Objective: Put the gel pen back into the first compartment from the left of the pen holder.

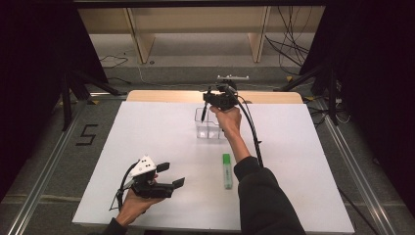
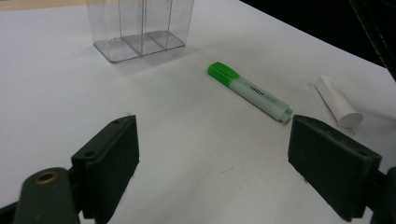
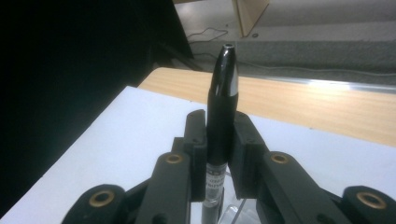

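Observation:
A black pen (image 1: 203, 110) hangs upright over a clear plastic organizer (image 1: 213, 131) at the far middle of the white table, its lower end just inside the left compartment. My right gripper (image 1: 206, 101) is shut on it. In the right gripper view the pen (image 3: 222, 102) stands clamped between the jaws of the right gripper (image 3: 220, 128). A green highlighter (image 1: 226, 170) lies flat nearer the front. My left gripper (image 1: 173, 175) rests low at the front left, open and holding nothing. In the left gripper view, the highlighter (image 2: 250, 92) and the organizer (image 2: 140, 28) lie beyond the left gripper (image 2: 210, 135).
A white cylinder (image 2: 337, 100) lies on the table to the right of the highlighter in the left gripper view. The white tabletop (image 1: 147, 127) ends in a bare wooden strip (image 1: 161, 96) at the back. Stands and cables sit on the floor around the table.

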